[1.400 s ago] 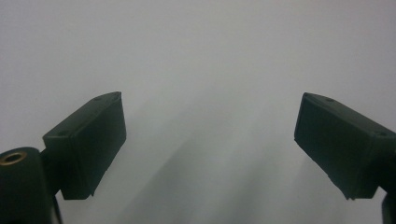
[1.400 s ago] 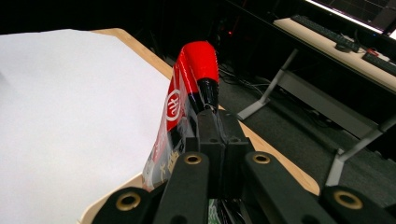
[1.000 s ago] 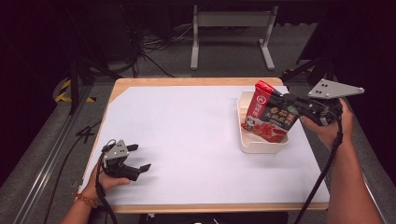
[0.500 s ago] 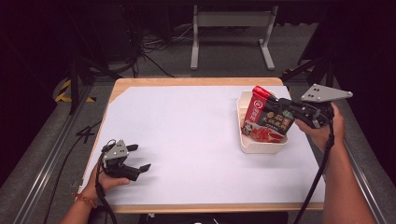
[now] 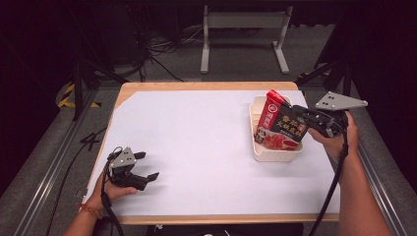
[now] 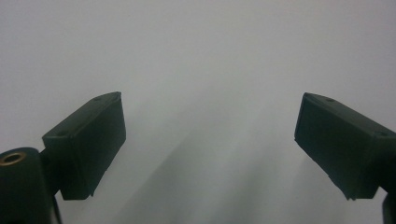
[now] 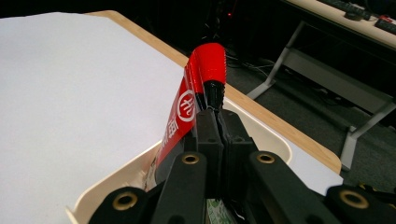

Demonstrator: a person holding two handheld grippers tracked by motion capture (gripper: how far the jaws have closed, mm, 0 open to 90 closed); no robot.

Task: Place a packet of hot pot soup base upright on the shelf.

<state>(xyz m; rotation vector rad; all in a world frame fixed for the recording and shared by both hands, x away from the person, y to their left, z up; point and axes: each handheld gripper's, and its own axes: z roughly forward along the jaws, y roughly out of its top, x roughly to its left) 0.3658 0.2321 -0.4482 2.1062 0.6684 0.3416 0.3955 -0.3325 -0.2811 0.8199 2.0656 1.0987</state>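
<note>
A red and black snack packet (image 5: 279, 126) is held tilted above a cream tray (image 5: 273, 152) at the table's right side. My right gripper (image 5: 304, 119) is shut on the packet's edge. In the right gripper view the packet (image 7: 194, 100) stands edge-on, pinched between the jaws of the right gripper (image 7: 215, 122), over the tray (image 7: 268, 135). My left gripper (image 5: 146, 166) rests open on the white table cover at the front left. The left gripper view has the left gripper (image 6: 210, 140) with jaws wide apart and nothing between them.
A white sheet (image 5: 196, 142) covers most of the wooden table (image 5: 162, 86). Behind the table stand a grey metal frame (image 5: 243, 29) and cables on the dark floor. A rail (image 5: 49, 167) runs along the left side.
The right gripper has carried the packet leftward and a little lower over the tray. The left gripper has stayed put.
</note>
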